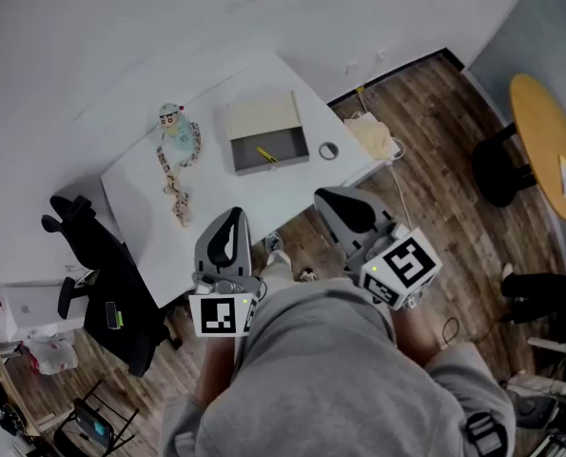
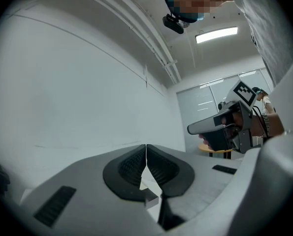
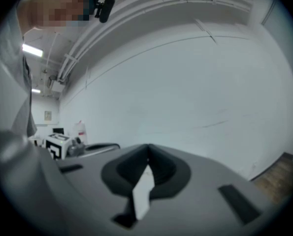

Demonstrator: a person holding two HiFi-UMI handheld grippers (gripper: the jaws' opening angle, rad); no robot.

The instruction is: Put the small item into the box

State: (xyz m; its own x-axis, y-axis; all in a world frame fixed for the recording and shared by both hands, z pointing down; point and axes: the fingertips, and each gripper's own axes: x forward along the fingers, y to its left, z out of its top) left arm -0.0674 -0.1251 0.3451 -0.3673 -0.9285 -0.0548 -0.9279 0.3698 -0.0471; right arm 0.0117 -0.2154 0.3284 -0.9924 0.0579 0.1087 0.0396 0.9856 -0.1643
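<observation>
In the head view an open box (image 1: 268, 133), with a grey tray and a beige lid folded back, lies on the white table (image 1: 140, 208). A thin yellow item (image 1: 266, 153) lies inside the tray. A small grey ring (image 1: 328, 150) sits on the table just right of the box. My left gripper (image 1: 233, 214) and right gripper (image 1: 326, 196) hang at the table's near edge, close to the person's body and apart from everything. Both are shut with nothing between the jaws. The left gripper view (image 2: 146, 152) and the right gripper view (image 3: 147, 154) face a bare white wall.
A small toy figure (image 1: 174, 125) and a chain of wooden beads (image 1: 176, 177) lie on the table's left part. A beige cloth (image 1: 372, 134) hangs at its right corner. A black office chair (image 1: 102, 274) stands left, a round wooden table (image 1: 547, 141) far right.
</observation>
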